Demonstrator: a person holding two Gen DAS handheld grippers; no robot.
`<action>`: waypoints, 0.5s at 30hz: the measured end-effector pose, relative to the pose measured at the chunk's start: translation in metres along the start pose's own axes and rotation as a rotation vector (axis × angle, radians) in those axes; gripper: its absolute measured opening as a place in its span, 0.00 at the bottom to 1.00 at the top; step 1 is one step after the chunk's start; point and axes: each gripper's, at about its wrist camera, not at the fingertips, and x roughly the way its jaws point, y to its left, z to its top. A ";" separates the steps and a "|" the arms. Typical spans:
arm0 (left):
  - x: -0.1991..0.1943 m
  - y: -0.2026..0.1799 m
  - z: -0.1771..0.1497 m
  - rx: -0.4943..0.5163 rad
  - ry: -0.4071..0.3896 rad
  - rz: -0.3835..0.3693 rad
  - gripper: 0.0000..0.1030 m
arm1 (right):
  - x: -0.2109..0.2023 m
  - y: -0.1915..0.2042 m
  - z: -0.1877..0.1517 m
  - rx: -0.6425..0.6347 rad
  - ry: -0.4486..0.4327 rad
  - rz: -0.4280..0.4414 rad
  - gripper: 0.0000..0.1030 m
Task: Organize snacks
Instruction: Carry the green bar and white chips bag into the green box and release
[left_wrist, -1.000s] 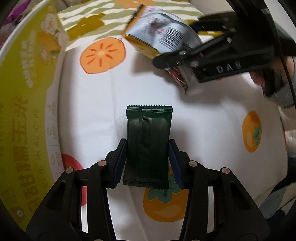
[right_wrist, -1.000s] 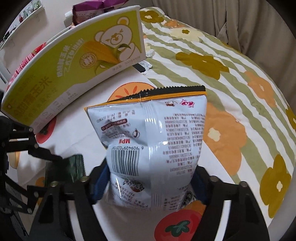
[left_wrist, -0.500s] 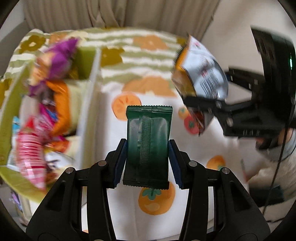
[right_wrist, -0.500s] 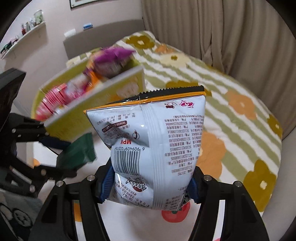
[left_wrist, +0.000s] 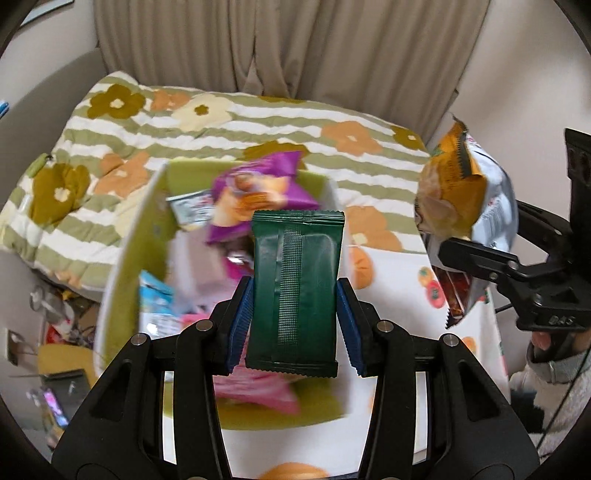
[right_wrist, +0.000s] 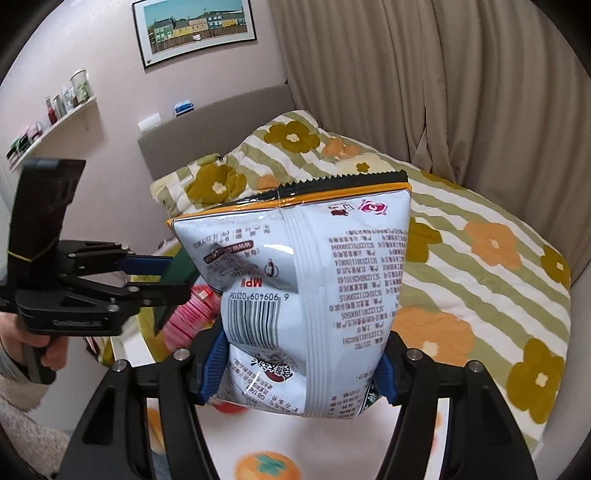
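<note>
The left gripper (left_wrist: 293, 314) has its jaws closed on the 2 long edges of a dark green packet (left_wrist: 295, 291), which stands upright at the center of the left wrist frame, seam side toward the camera. Behind and below the packet sits a yellow-green box (left_wrist: 122, 258) with white walls, blurred, holding a purple bag (left_wrist: 258, 184), pink packets (left_wrist: 258, 391) and light blue wrappers (left_wrist: 157, 297). The box rests on a white cloth with orange fruit prints (left_wrist: 476, 347); whether a desk or the bed lies under it cannot be told.

At the right edge of that frame the right gripper (left_wrist: 454, 258) comes in from the side, clamped on a chip bag (left_wrist: 465, 206) that is orange on its front and silver on its back.

In the right wrist frame the right gripper (right_wrist: 299, 363) has its jaws pressed into the lower sides of the chip bag (right_wrist: 306, 295), which fills the center, back panel and barcode facing the camera, sawtooth top edge up. At middle left, the left gripper (right_wrist: 162, 275) holds the green packet (right_wrist: 177, 280), partly hidden behind the bag. A bed with a striped flower quilt (right_wrist: 480, 266) lies beyond, beige curtains (right_wrist: 424, 74) at upper right, a framed picture (right_wrist: 194, 27) and a wall shelf (right_wrist: 51, 122) at upper left.
</note>
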 end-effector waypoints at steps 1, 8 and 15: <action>0.001 0.013 0.001 -0.003 0.011 0.000 0.40 | 0.007 0.008 0.004 0.018 0.002 -0.005 0.59; 0.015 0.078 0.004 0.059 0.055 0.004 0.40 | 0.050 0.053 0.019 0.137 0.023 -0.056 0.59; 0.031 0.110 0.000 0.128 0.094 -0.063 0.93 | 0.071 0.072 0.017 0.271 0.044 -0.138 0.59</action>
